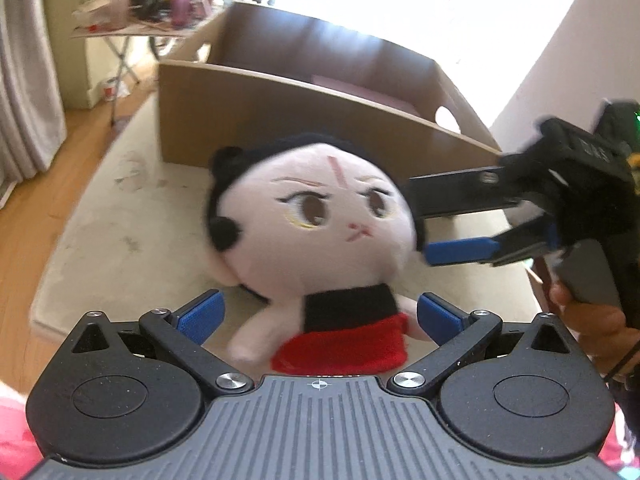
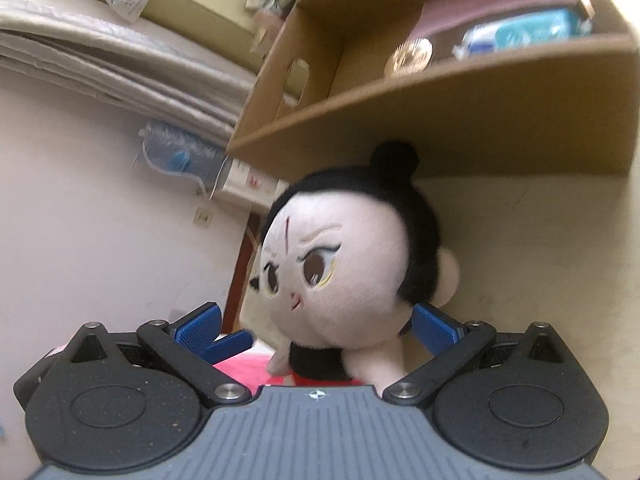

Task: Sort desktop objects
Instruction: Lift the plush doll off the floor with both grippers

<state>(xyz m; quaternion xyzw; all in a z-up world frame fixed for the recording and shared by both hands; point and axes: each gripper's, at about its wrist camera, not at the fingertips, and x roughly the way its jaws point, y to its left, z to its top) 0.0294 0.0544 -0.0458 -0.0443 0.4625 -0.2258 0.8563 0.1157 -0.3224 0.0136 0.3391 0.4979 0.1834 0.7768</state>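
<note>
Blue-padded fingers (image 1: 200, 317) of the left gripper (image 1: 320, 316) flank the lower body of a plush doll (image 1: 316, 232), one pad beside each arm, jaws spread wide and apart from the fabric; this gripper is released. From the left wrist view, the right gripper (image 1: 444, 222) reaches in sideways at the doll's head, its jaws parted, with the tips at or just against the cheek; contact cannot be confirmed. The right wrist view shows its pads either side of the doll's neck and head, spread, not clenched. A hand (image 1: 588, 320) holds the right gripper's handle, low at the right edge.

The doll sits upright on the table (image 1: 120, 240), just in front of a cardboard box (image 1: 280, 120), which already holds a blue-and-white packet (image 2: 528, 34) and other items.

Judgement: the step in hand is the pick-up of the doll, not yet secured. The next move calls for one gripper to close on the soft head or torso, then a lift over the near box wall.
</note>
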